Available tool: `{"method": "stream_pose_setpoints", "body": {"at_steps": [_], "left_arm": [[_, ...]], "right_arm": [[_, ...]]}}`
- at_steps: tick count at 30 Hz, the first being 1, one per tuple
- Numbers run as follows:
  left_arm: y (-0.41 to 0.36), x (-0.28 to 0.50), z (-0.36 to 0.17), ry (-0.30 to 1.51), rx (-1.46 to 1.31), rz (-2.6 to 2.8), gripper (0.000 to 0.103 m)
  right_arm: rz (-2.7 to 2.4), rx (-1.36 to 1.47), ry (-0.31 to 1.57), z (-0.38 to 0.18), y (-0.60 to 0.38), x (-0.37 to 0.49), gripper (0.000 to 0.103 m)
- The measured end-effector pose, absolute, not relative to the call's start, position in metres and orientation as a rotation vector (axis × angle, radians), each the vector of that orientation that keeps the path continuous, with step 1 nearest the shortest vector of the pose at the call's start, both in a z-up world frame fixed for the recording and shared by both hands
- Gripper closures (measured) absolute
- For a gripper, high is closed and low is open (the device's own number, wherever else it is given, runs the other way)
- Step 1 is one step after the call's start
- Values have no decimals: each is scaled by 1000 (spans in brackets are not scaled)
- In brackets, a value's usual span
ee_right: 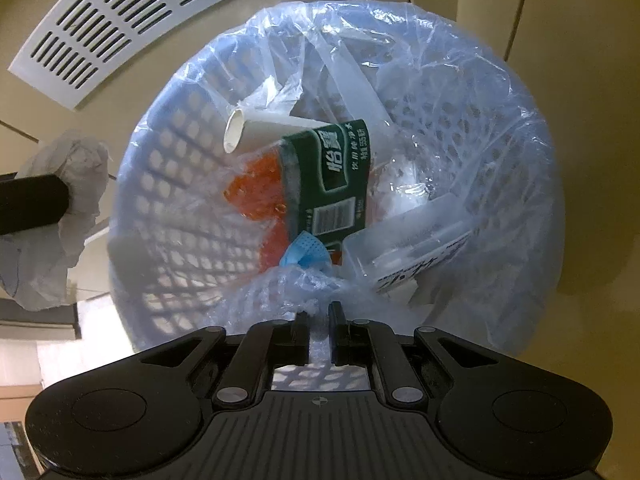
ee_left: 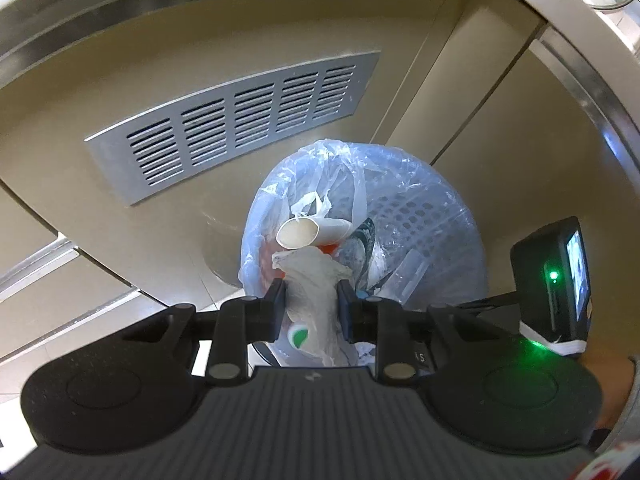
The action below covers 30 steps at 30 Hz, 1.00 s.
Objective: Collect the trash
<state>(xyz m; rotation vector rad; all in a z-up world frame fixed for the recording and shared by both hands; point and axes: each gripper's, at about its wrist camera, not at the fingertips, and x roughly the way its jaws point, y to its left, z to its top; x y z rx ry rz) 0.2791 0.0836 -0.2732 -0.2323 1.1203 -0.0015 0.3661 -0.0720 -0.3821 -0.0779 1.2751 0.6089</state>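
Left tool is clamped on a crumpled white tissue, its long axis hanging downward, just above the near rim of the wastebasket. Right tool pinches the thin, crinkly clear liner at that rim. Deeper inside the white lattice wastebasket lie a paper cup, a green wrapper and orange plastic. Beyond stands a slatted metal vent.

Crumpled tissue in L hand-held gripper, above bin.

place: kitchen | cues: cabinet doors, vent grille, countertop edge
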Motion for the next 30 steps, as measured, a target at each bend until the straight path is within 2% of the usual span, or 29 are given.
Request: {"method": "stream_pose_setpoints", "body": {"at_steps": [4,5,6,8,9,15,25,30], "left_arm": [[86,285,-280,1139,-224,-5,79],[86,286,-281,1141,-225,-5,79],[87,288,-282,1142,-226,-6,79],[88,291,-282,1142,-225,-8,79],[88,293,-282,1142,-222,-11,79],[86,305,-285,1153,-205,-22,78],[85,313,-285,1137,-173,-36,55],[86,312,-283,1128,-178,-44,56]], "right_arm": [[598,-61,1259,-374,-76,363,92],[596,-39,1257,-370,-79,363,80],[595,-14,1251,-365,-82,362,63],[578,19,1229,-352,-90,362,43],[567,29,1209,-346,-93,361,40],[508,110,1156,-320,-107,369,38],[499,127,1082,-300,-104,370,38],[496,125,1071,-298,-105,369,38]]}}
